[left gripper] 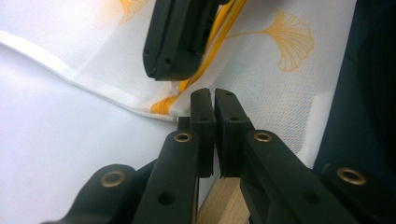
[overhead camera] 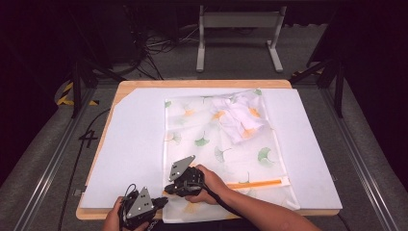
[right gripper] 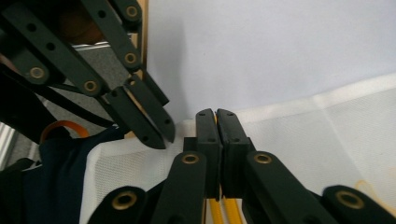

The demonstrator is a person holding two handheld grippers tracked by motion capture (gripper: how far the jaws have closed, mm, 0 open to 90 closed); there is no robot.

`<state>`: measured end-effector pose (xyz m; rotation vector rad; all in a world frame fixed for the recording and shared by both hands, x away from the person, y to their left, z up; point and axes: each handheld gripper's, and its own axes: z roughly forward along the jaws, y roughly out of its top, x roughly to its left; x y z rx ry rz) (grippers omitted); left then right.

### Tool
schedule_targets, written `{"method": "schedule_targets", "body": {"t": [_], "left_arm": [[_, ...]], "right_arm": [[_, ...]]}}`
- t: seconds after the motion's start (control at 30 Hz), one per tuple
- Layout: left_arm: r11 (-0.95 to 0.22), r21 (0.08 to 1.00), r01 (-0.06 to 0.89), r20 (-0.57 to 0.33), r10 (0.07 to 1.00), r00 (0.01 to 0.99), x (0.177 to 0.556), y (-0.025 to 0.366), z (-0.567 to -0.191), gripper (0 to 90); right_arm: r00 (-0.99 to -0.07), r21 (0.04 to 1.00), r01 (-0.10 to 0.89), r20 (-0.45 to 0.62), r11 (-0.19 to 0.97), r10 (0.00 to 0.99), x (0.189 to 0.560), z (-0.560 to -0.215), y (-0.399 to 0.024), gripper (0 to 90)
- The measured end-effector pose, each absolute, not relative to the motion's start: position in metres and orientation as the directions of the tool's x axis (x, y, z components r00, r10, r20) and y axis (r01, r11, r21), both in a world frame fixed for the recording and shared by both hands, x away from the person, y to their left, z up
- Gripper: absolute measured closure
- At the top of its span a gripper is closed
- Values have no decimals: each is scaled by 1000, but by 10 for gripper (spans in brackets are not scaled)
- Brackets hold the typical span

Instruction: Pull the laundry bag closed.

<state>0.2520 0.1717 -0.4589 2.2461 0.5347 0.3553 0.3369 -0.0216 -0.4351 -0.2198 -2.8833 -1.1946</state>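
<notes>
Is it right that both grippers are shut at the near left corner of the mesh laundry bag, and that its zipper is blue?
Not quite: the zipper is orange, as the high view shows. The rest stands: the left gripper and right gripper are both shut at the near left corner of the mesh laundry bag.

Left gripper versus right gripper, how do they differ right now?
The left gripper sits at the near corner of the mesh bag; the right gripper is farther in. The right gripper's fingers are shut on the orange zipper; whether the left gripper pinches cloth is unclear. Both are shut.
</notes>
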Motion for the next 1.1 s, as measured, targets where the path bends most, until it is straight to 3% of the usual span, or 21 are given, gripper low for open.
{"method": "schedule_targets", "body": {"t": [0.4,0.7,0.9,1.1], "left_arm": [[-620,740,260,87,471,878,254,171,-459,876],[-623,739,258,88,469,879,254,171,-459,876],[-618,740,267,75,470,879,254,172,-459,876],[-621,737,265,77,467,881,255,171,-459,877]], "right_arm": [[-989,690,144,74,710,129,336,-436,-34,872],[-989,688,129,41,714,139,335,-442,-30,801],[-969,704,248,177,665,173,347,-440,-37,819],[-965,682,263,205,683,167,350,-444,-34,786]]}}
